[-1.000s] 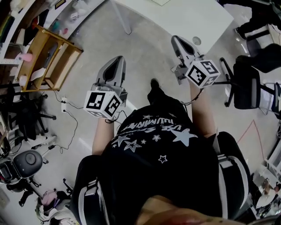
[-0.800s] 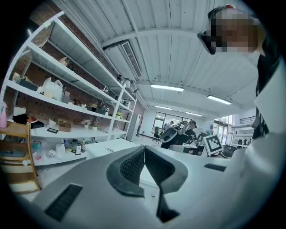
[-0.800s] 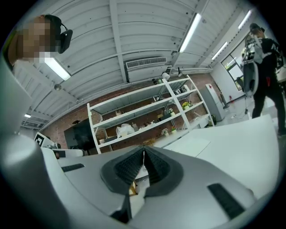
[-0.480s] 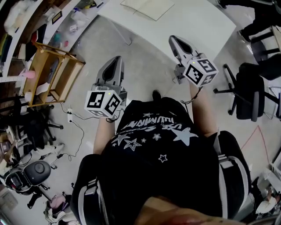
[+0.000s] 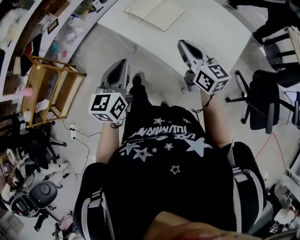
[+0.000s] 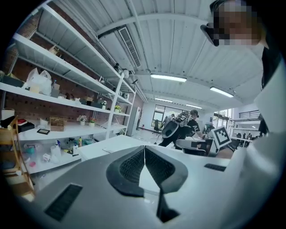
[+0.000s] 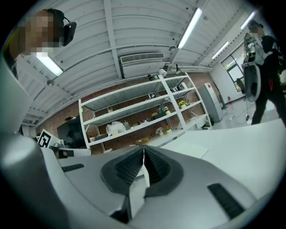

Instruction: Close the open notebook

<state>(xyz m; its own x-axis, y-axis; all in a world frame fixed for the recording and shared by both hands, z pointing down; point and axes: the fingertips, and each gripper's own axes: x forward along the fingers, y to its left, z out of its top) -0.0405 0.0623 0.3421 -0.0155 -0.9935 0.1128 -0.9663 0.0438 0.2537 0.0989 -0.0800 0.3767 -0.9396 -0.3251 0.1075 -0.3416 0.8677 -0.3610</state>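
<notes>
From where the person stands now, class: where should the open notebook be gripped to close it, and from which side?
Probably the free outer edge of one half of the open notebook, away from its centre fold, coming in low from that side across the table. It lies flat and spread, so only an edge can be pinched.

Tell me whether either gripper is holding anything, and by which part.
Nothing is held. The left gripper and right gripper both have their jaws shut together with nothing between them. The open notebook lies on the table ahead, untouched.
</notes>
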